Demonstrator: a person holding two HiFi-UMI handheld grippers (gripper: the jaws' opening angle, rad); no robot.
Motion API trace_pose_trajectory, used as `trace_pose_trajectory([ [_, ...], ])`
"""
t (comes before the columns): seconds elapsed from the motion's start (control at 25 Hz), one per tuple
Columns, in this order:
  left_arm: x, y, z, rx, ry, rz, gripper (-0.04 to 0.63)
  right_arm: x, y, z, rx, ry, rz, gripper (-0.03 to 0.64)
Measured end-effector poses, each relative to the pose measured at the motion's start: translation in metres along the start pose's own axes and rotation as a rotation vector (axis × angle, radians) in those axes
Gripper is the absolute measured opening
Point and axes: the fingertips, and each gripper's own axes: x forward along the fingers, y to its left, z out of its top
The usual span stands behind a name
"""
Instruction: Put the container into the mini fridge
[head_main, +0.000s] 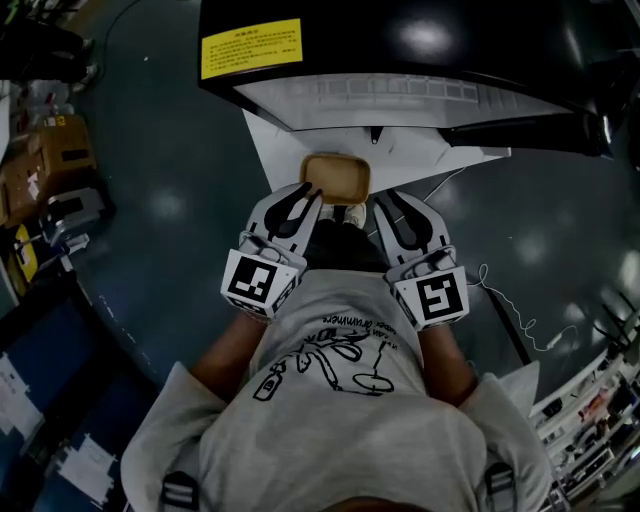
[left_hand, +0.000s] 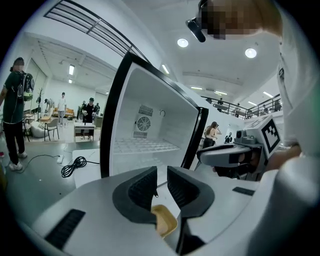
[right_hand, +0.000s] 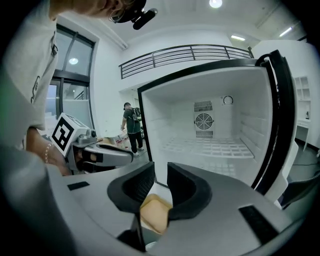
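A tan shallow container (head_main: 335, 178) lies on a white sheet in front of the open mini fridge (head_main: 400, 50). The fridge's white inside (right_hand: 210, 130) with its wire shelf is empty. My left gripper (head_main: 306, 195) sits at the container's near left corner and my right gripper (head_main: 386, 204) at its near right corner. In the left gripper view the jaws (left_hand: 161, 182) stand a narrow gap apart with nothing between the pads, and the container (left_hand: 165, 220) shows just below them. The right gripper (right_hand: 161, 180) looks the same, with the container (right_hand: 152, 212) under its tips.
The fridge door (head_main: 530, 130) stands open to the right. A thin white cable (head_main: 505, 300) trails on the dark floor at right, and a black cable (left_hand: 74, 165) lies left of the fridge. Boxes (head_main: 50, 160) stand at far left. People (left_hand: 12, 115) stand in the room behind.
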Motion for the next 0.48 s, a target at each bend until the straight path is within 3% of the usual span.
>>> trace_pose_trajectory([
  [0.48, 0.010, 0.026, -0.046, -0.024, 0.071, 0.028, 0.089, 0.024, -0.011, -0.049, 0.026, 0.085, -0.028, 0.106],
])
